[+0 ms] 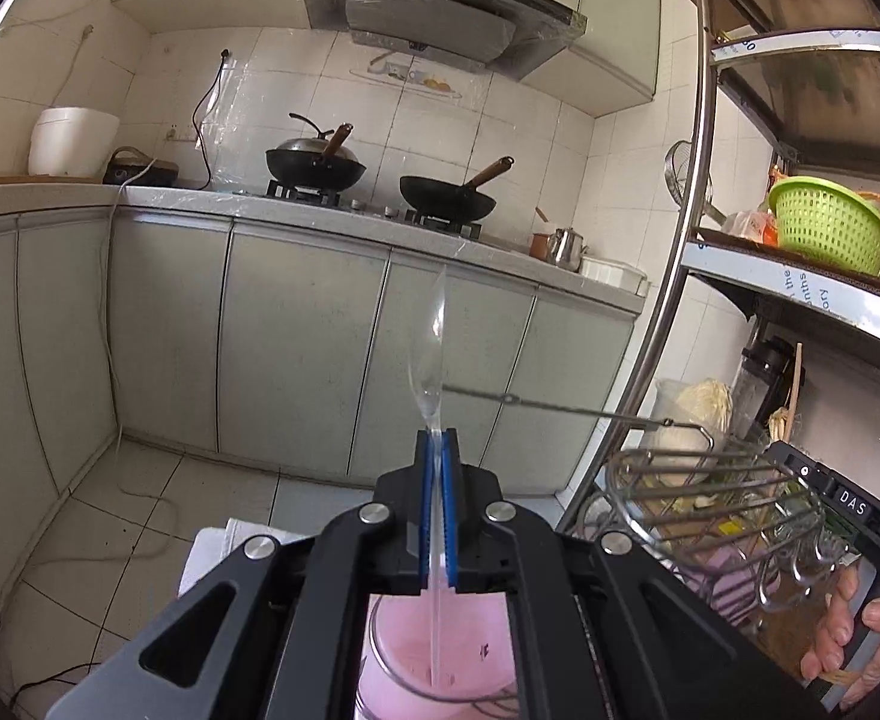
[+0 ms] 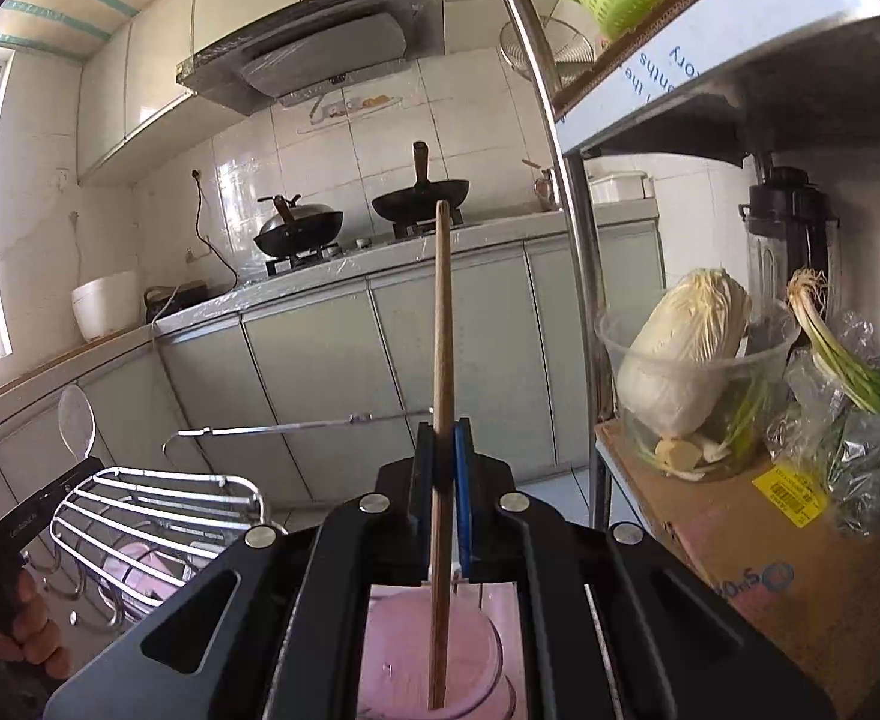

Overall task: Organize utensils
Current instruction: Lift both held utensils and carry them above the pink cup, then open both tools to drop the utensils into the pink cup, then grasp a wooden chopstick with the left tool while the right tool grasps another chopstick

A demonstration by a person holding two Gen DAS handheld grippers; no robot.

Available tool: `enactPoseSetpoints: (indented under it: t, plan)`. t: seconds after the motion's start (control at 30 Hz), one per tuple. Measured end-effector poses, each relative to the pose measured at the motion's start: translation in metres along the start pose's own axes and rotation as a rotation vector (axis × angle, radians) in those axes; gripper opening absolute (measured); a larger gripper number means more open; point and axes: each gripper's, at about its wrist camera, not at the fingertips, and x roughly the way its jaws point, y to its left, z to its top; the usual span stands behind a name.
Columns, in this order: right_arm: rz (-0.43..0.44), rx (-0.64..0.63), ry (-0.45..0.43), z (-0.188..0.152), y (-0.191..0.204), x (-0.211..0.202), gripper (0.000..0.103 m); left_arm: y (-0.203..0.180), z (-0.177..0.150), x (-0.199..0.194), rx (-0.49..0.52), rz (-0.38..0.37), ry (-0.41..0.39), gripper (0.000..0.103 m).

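My left gripper (image 1: 438, 435) is shut on a clear plastic spoon (image 1: 432, 354), bowl end up, its handle reaching down into a pink cup (image 1: 434, 654) below. My right gripper (image 2: 443, 429) is shut on a long wooden chopstick (image 2: 442, 312), held upright, its lower end inside a pink cup (image 2: 428, 648). A chrome wire utensil rack (image 1: 716, 498) hangs between the two grippers; it also shows in the right wrist view (image 2: 158, 510). The clear spoon shows in the right wrist view (image 2: 77, 420) too, at the left.
A metal shelf unit (image 1: 686, 240) stands at the right with a green basket (image 1: 830, 222), a cabbage in a clear tub (image 2: 686, 360), green onions (image 2: 848, 372) and a cardboard box (image 2: 758, 546). Across the room is a counter with two woks (image 1: 446, 195).
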Motion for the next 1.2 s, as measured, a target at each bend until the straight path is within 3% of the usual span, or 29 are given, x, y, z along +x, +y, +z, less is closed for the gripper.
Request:
enactPoseSetpoints:
  t: [0.27, 0.3, 0.4, 0.43, 0.53, 0.57, 0.73, 0.87, 1.2]
  plan:
    - [-0.012, -0.002, 0.168, -0.017, -0.003, 0.003, 0.007, 0.001, -0.021, 0.002, 0.033, -0.011, 0.135, 0.004]
    - [-0.013, -0.001, 0.198, -0.018, -0.003, 0.005, 0.007, 0.001, -0.021, 0.003, 0.034, -0.012, 0.151, 0.008]
    - [-0.016, 0.012, 0.255, -0.016, -0.006, 0.006, 0.008, 0.0, -0.018, 0.0, 0.033, -0.004, 0.163, 0.039]
    - [-0.013, 0.014, 0.262, -0.015, -0.006, 0.004, 0.014, 0.001, -0.016, -0.004, 0.029, -0.005, 0.16, 0.042]
    - [-0.012, 0.012, 0.261, -0.012, -0.006, -0.008, 0.037, 0.002, -0.01, -0.014, 0.019, -0.003, 0.156, 0.042]
    - [-0.013, 0.011, 0.256, -0.011, -0.006, -0.013, 0.038, 0.004, -0.01, -0.018, 0.013, -0.004, 0.158, 0.042]
    - [-0.02, -0.002, 0.27, -0.019, -0.005, -0.042, 0.039, 0.012, -0.013, -0.042, -0.036, -0.048, 0.199, 0.043]
    - [-0.002, 0.014, 0.312, -0.039, -0.005, -0.064, 0.039, 0.019, -0.032, -0.055, -0.071, -0.073, 0.287, 0.043]
    - [0.09, 0.107, 0.6, -0.125, 0.002, -0.06, 0.038, 0.014, -0.112, -0.041, -0.147, -0.141, 0.588, 0.037]
